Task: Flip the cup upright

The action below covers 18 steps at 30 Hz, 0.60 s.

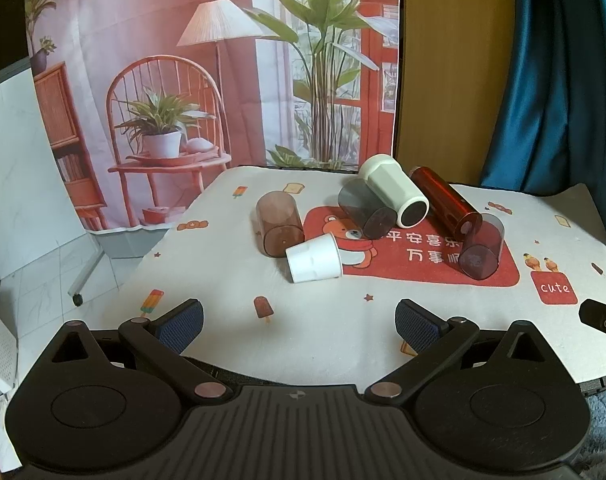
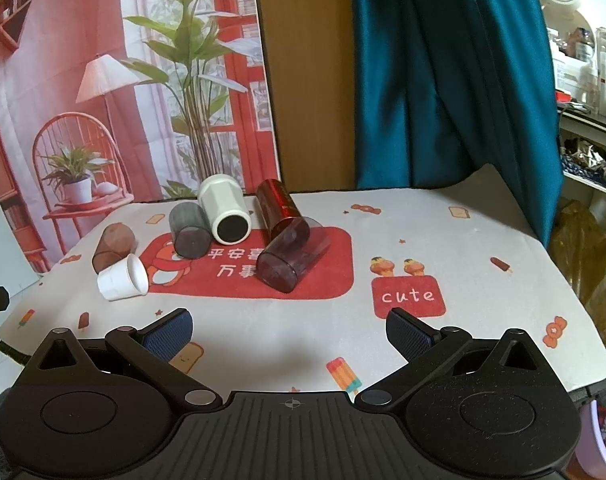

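Well apart: tipped cups (image 1: 314, 259), table edge (image 1: 599, 236).

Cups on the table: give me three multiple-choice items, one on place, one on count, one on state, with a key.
1. Which cup lies nearest the left gripper?
A. small white cup
B. dark red tube
C. grey cup

2. How many cups are on the table?
A. four
B. six
C. eight

3. How do the cups stand?
A. all upright
B. all on their sides
C. stacked

Key:
1 A: the small white cup is the closest to the left gripper.
2 B: six show in both views.
3 B: none stands on its base; the right gripper is open, apart from them.
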Available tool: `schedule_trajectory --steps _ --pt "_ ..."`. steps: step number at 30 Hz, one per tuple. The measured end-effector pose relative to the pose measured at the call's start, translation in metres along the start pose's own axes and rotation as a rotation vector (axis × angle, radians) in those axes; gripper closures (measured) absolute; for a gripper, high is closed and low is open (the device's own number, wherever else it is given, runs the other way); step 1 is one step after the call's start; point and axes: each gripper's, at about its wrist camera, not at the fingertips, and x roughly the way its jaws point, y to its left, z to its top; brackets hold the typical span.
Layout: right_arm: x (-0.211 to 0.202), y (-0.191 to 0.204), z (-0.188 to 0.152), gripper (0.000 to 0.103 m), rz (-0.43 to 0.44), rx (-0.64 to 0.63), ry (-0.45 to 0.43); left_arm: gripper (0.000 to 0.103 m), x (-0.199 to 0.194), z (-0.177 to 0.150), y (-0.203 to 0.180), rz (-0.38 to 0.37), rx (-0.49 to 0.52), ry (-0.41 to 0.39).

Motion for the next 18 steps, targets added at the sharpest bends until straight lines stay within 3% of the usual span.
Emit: schedule_trajectory --steps 18 --pt "-0.0004 -0.0011 -0.0002 0.0 0.0 0.001 0.0 0.0 0.0018 -0.0003 0.0015 0.002 -0.01 0.006"
